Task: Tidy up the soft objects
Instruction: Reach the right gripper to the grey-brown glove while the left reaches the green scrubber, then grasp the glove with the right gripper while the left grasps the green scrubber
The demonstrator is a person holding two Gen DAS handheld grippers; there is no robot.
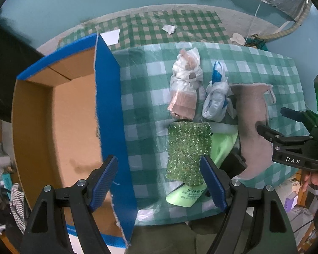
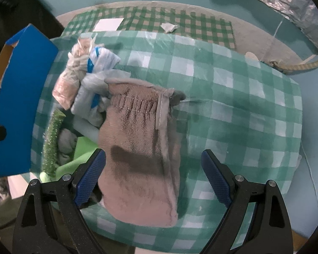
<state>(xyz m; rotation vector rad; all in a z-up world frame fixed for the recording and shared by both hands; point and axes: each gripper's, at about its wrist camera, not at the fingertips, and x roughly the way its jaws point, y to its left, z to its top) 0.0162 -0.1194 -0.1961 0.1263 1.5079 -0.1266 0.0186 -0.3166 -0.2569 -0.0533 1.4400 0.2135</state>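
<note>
Hovering: right gripper point(image 2: 153, 176) sits over the pinkish fleece pouch point(image 2: 142, 152), jaws apart, nothing gripped, likely lining up a grab. Left gripper point(image 1: 159, 182), jaws apart too, is near the green glitter scrubber point(image 1: 188, 152). Soft items are clustered on the checked desk point(image 2: 233, 105); the blue cardboard box point(image 1: 108, 114) beside them looks empty.

crumpled paper point(image 1: 169, 29) on checkered floor mat point(image 1: 190, 27)

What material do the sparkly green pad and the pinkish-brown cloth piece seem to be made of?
The green pad looks like knitted metallic-thread scrubber mesh: it glitters, with an open weave. The pinkish-brown cloth looks like soft plush or fleece fabric, matte and fuzzy, with a stitched, gathered band; the exact fibre cannot be told.
</note>
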